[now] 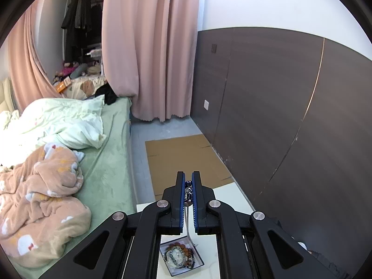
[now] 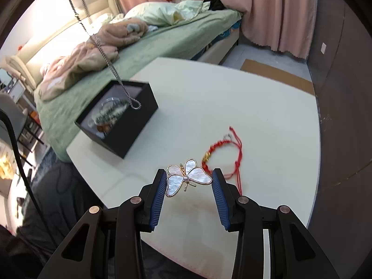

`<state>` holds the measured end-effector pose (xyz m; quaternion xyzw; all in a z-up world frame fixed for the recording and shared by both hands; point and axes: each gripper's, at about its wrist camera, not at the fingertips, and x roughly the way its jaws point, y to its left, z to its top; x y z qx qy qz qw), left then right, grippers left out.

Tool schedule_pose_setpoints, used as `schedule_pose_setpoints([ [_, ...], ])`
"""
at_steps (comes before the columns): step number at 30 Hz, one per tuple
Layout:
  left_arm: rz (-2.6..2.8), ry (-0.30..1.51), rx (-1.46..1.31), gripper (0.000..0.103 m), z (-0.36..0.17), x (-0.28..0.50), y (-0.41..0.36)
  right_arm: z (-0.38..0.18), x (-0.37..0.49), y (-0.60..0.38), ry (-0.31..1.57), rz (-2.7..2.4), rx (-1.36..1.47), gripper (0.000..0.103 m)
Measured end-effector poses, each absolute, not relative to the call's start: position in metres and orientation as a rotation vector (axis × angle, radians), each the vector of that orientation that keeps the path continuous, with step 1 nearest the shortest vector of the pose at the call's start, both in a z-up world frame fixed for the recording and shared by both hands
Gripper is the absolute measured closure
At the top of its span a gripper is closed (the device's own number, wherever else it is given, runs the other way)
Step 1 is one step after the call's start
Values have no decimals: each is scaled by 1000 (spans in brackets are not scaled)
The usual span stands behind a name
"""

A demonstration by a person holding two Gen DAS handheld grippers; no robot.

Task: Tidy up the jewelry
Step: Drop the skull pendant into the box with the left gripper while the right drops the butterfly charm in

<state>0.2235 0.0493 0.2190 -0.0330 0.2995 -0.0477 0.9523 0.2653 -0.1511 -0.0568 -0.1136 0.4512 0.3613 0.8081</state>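
Note:
My left gripper (image 1: 188, 181) is shut on a silver chain necklace (image 1: 187, 211), held high. The chain (image 2: 109, 65) hangs down in the right wrist view, its loop end just over the open black jewelry box (image 2: 139, 111). The box (image 1: 200, 259) holds several bead bracelets (image 1: 179, 255). My right gripper (image 2: 188, 176) is open, its jaws on either side of a mother-of-pearl butterfly brooch (image 2: 186, 176) that lies on the white table (image 2: 232, 97). A red string bracelet (image 2: 223, 155) lies just beyond it to the right.
A bed with green sheet (image 2: 167, 39) and peach blanket (image 1: 41, 197) stands left of the table. Pink curtains (image 1: 151, 46), a dark wall panel (image 1: 279, 104) to the right and flat cardboard (image 1: 183, 158) on the floor lie beyond.

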Motion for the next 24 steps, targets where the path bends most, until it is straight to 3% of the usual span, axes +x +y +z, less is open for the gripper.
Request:
schedule_pose_setpoints([
  [13, -92, 628, -77, 98, 210, 224, 54, -25, 257, -135, 896, 811, -152, 62],
  [24, -116, 752, -167, 98, 132, 240, 62, -12, 253, -119, 891, 806, -103, 62],
])
